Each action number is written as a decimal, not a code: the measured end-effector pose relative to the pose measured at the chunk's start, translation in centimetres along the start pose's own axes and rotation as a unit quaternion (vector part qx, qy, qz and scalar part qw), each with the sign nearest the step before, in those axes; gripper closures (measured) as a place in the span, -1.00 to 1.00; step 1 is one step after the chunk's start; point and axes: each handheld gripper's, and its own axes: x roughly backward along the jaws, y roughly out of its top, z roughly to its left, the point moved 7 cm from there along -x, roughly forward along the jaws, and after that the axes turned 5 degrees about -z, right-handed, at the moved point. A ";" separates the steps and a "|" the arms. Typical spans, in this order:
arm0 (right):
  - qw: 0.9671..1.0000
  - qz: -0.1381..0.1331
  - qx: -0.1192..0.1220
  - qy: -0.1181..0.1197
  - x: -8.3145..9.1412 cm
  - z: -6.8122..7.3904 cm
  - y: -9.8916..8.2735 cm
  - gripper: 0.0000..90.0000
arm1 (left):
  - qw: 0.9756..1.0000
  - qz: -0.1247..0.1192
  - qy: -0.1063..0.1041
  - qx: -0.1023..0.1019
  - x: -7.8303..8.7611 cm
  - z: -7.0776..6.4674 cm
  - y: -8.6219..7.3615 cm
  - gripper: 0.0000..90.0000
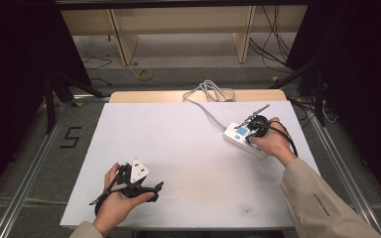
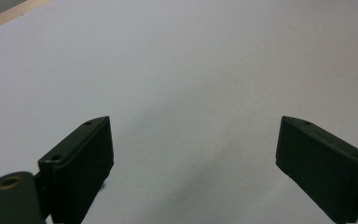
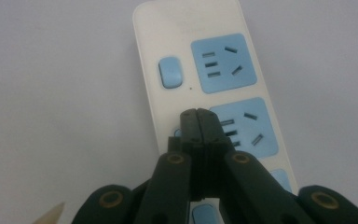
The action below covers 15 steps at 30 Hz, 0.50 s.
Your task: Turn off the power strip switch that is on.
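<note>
A white table is filling the middle of the high view. At its near left, a person's left hand is holding the left gripper just above the bare surface, well apart from anything else. In the left gripper view its two black fingers are standing wide apart, released, with nothing between them but white tabletop.

Toward the far right of the table, a white power strip with pale blue sockets is lying flat, its grey cable looping off toward the far edge. The right hand is holding the right gripper directly over the strip. In the right gripper view its fingers are clenched together, gripping nothing, their tips pointing down at a small blue switch beside the second socket; whether they are touching it I cannot tell.
</note>
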 end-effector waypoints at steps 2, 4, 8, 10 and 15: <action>1.000 0.004 0.002 -0.004 -0.1 0.0 0.1 1.00 | 1.000 0.000 0.000 0.001 0.0 0.0 0.0 -0.76; 1.000 0.010 0.009 -0.006 -0.1 0.0 0.2 1.00 | 1.000 0.000 0.000 0.001 0.0 0.0 -0.1 -0.76; 1.000 0.013 0.009 -0.013 -0.2 0.1 0.3 1.00 | 1.000 -0.001 0.000 0.000 0.0 0.0 0.0 -0.76; 1.000 0.015 0.011 -0.013 -0.2 0.1 0.3 1.00 | 1.000 -0.002 -0.001 0.002 0.0 -0.1 0.0 -0.76; 1.000 0.022 0.010 -0.012 -0.2 0.1 0.4 1.00 | 1.000 -0.001 0.000 0.001 0.0 0.0 0.0 -0.76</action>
